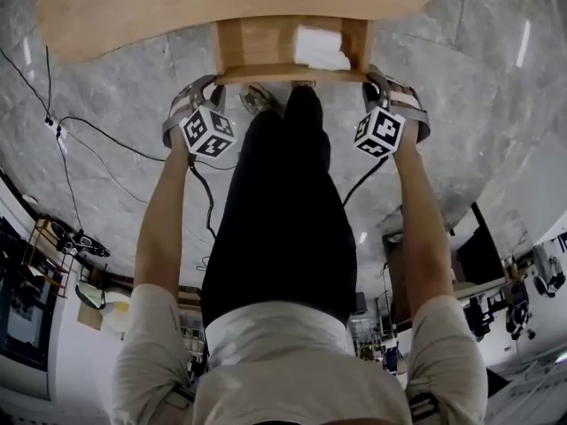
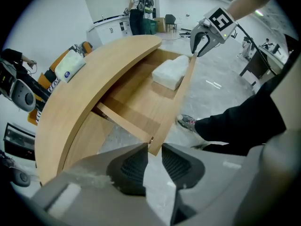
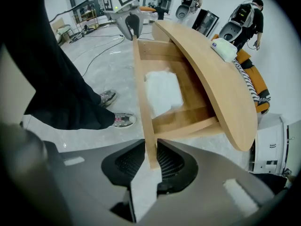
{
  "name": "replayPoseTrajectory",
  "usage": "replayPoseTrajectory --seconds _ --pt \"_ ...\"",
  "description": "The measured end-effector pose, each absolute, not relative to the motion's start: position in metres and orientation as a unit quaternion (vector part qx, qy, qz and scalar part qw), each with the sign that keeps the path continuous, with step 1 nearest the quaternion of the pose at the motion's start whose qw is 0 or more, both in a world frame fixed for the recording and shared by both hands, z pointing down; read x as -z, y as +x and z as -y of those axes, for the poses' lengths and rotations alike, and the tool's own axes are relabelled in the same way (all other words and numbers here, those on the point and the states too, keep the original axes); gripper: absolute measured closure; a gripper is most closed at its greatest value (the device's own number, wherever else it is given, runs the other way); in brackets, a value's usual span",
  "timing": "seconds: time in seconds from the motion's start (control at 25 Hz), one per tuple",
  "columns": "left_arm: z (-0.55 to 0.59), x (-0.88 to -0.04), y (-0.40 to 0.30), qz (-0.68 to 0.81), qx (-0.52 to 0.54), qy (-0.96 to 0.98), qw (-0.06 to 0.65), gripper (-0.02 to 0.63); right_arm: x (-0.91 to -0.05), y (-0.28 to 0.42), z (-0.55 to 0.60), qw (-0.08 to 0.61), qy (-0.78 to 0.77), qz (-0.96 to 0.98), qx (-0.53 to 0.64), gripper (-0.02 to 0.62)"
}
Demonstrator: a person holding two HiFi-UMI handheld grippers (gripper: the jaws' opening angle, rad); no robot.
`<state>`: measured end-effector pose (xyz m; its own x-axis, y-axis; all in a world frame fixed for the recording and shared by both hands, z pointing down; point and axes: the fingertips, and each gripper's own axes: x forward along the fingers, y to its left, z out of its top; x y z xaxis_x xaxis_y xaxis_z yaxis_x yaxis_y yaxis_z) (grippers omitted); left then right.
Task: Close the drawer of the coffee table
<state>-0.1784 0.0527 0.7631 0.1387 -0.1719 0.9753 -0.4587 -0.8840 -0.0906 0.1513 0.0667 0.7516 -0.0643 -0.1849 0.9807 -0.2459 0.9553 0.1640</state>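
Observation:
The wooden coffee table (image 1: pixel 177 7) has its drawer (image 1: pixel 266 42) pulled out toward me, with a white soft pack (image 1: pixel 321 47) lying inside. My left gripper (image 1: pixel 209 81) points down at the left end of the drawer front (image 1: pixel 292 73). In the left gripper view its jaws (image 2: pixel 154 149) stand open, the board's corner (image 2: pixel 154 146) just at their mouth. My right gripper (image 1: pixel 373 78) is at the right end. In the right gripper view it (image 3: pixel 151 147) is shut on the drawer front (image 3: pixel 141 88), the board filling the gap between the pads.
My legs in black trousers (image 1: pixel 283 220) and shoes (image 3: pixel 123 120) stand right before the drawer. A white tissue pack (image 3: pixel 225 48) lies on the tabletop. Cables (image 1: pixel 89 131) trail over the marble floor at the left. People and equipment stand beyond the table.

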Motion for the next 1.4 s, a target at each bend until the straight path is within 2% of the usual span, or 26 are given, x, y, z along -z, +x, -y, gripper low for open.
replayPoseTrajectory --seconds 0.68,1.4 --pt "-0.020 -0.761 -0.177 0.217 -0.618 0.746 0.118 0.488 -0.747 0.153 -0.033 0.666 0.156 0.729 -0.016 0.511" --pt "0.002 -0.760 -0.177 0.253 -0.604 0.739 0.158 0.485 -0.744 0.155 -0.006 0.658 0.169 0.734 -0.014 0.508"
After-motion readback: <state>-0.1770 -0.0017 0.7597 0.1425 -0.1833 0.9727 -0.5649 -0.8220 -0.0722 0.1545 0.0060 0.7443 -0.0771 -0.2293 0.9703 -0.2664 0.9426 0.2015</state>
